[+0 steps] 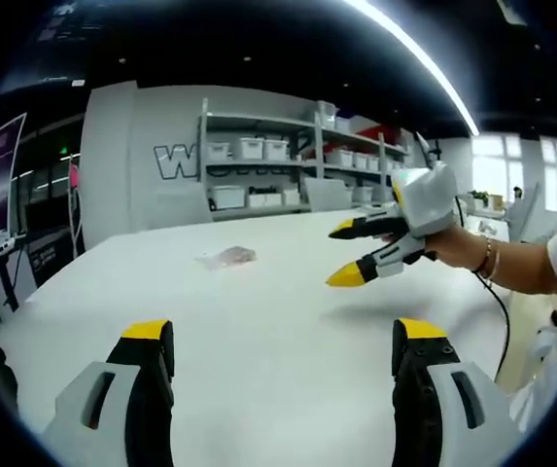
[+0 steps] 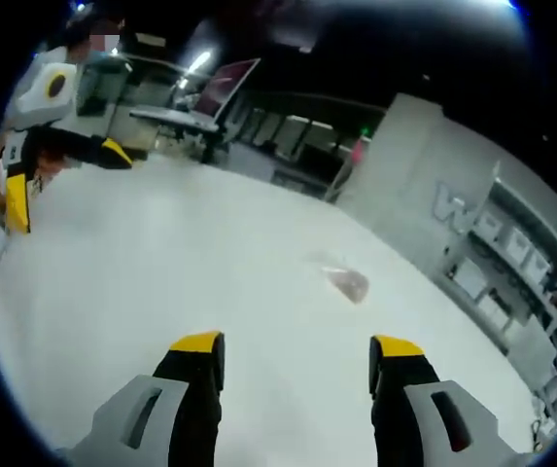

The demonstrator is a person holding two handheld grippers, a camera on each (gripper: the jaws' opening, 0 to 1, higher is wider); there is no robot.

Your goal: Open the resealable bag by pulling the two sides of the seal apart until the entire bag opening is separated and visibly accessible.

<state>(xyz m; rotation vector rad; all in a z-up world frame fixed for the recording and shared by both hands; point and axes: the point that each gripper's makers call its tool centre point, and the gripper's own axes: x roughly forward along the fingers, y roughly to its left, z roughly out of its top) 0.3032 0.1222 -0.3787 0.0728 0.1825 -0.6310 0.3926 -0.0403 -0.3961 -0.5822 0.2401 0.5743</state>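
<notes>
Clear crinkled bag (image 1: 227, 258) on white table (image 1: 259, 321)

Smooth, matt white table (image 1: 259, 321), faintly sheened under strip light. Clear, glossy plastic film on the resealable bag (image 1: 226, 258), crinkled. Hard plastic left gripper (image 1: 283, 341) and right gripper (image 2: 297, 355): grey shells, black jaws, yellow tips.

One clear bag (image 1: 226, 258) lies on one white table (image 1: 259, 321). Two grippers are in sight: the left gripper (image 1: 286, 336) and the right gripper (image 2: 297, 345), each with two yellow-tipped jaws set apart. One shelf rack (image 1: 297, 161) holds several white bins, too many and too small to count surely.
</notes>
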